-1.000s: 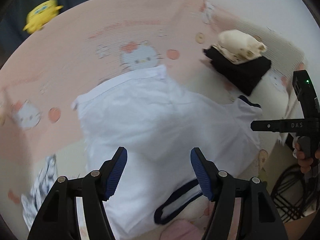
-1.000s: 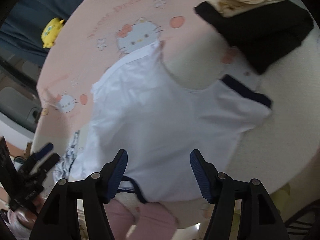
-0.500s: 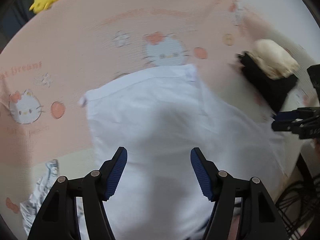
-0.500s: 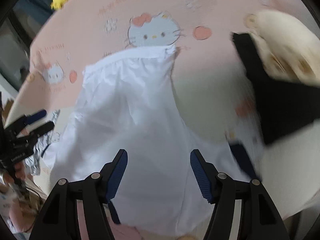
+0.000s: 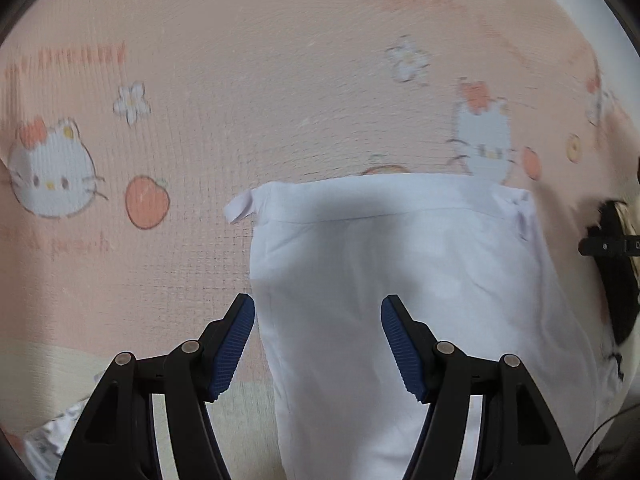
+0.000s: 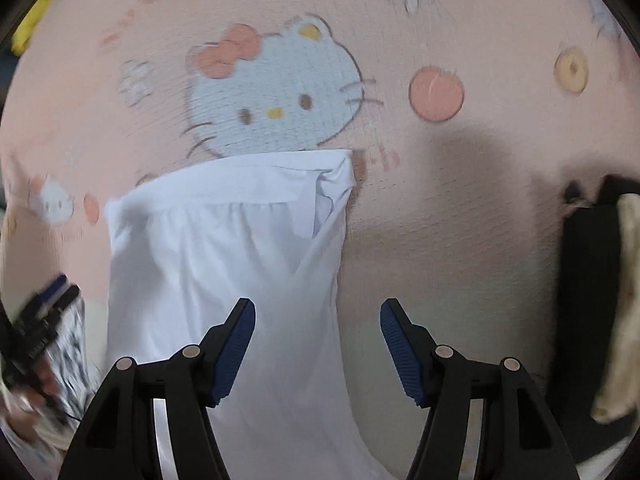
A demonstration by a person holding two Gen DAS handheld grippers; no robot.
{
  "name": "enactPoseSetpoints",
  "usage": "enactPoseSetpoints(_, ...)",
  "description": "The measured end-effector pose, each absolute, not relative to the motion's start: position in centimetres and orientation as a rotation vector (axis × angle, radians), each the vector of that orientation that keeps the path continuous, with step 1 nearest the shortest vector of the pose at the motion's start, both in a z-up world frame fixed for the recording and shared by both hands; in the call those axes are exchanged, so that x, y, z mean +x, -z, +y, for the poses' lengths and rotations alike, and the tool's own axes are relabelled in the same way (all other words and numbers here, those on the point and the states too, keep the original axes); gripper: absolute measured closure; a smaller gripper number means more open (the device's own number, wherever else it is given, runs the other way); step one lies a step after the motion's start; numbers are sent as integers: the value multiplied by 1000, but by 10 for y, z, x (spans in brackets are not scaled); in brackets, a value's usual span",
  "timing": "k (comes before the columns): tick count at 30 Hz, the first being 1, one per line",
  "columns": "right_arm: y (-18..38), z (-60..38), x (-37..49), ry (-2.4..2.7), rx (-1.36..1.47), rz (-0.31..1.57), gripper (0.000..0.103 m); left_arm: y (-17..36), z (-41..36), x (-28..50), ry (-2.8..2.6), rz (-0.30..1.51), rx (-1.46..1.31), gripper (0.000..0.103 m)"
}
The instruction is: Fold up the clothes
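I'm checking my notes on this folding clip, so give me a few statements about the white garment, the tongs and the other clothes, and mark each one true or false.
1. Both tongs are open and hold nothing. True: the left tongs and the right tongs stand spread, with no cloth pinched.
2. The white garment lies on a plain grey sheet. False: it lies on a pink cartoon-cat sheet.
3. A black garment lies to the right of the white one, apart from it. True.
4. The cream garment lies under the black one. False: it rests on top.
5. The white garment's hem at the far edge is turned over at its right corner. True.
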State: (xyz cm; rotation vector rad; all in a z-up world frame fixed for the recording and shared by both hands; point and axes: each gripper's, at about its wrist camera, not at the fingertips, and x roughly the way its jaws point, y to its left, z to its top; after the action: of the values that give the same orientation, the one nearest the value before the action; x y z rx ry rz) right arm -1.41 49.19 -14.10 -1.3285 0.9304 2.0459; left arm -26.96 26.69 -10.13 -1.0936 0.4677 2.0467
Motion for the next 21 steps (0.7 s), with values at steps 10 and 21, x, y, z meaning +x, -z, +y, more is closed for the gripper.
enactPoseSetpoints(10,160,513,-42,-2130,-1302,776,39,133,274,-317,-2043,319,-1197,39)
enactPoseSetpoints(21,190,517,-65,-2183,-1368,536,64,160,273,-354,-2060,178,-1262,39)
